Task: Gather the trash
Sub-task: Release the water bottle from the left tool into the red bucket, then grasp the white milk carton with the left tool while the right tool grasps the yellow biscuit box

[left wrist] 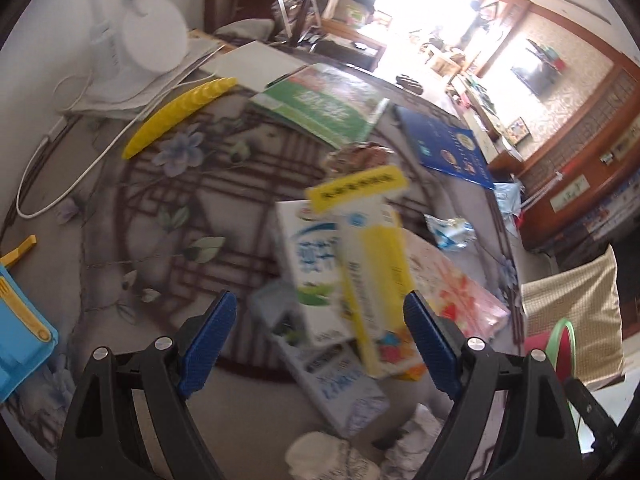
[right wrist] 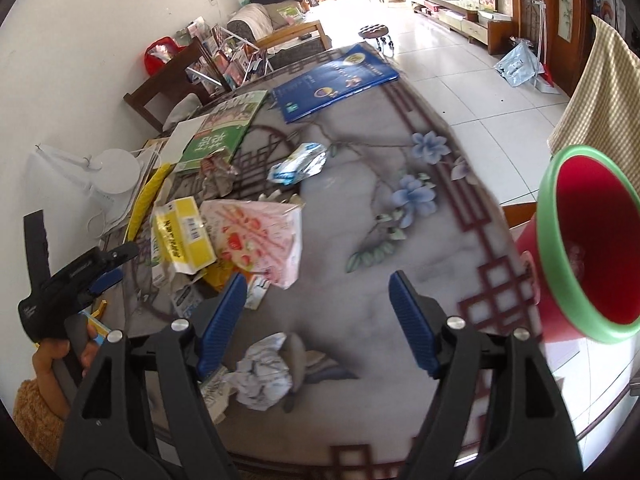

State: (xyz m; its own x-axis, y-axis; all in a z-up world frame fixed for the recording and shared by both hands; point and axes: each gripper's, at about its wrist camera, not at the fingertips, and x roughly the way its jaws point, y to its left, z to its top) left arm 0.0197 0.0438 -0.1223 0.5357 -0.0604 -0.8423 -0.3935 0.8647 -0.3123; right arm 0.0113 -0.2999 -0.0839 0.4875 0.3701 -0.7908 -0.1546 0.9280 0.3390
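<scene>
1. The task is, I judge, near its beginning. Almost all the trash lies on the tabletop [right wrist: 400, 240], and I hold nothing in either gripper.
2. The red bin [right wrist: 588, 240] with the green rim stands at the right edge of the tabletop. I can see into its mouth, and I see no trash inside, but the bottom is not fully visible.
3. What is left: a pile of cartons on the left part of the tabletop, with a yellow box [right wrist: 184, 232], a pink wrapper [right wrist: 260, 236] and a milk carton [left wrist: 312, 276]; a silver-blue wrapper [right wrist: 298, 164] farther away; a crumpled foil [right wrist: 218, 174] near the green book [right wrist: 224, 132]; and a crumpled paper ball [right wrist: 264, 376] close to me.
4. My left gripper [left wrist: 320, 332] has its blue pads apart and empty. The milk carton and the yellow box lie just beyond it, between the lines of the two pads, not touched.
5. My right gripper [right wrist: 316, 320] is also apart and empty. The paper ball lies just below its left pad [right wrist: 224, 320], near but not between the pads. The bin is to the right of this gripper, well apart from the pile.
</scene>
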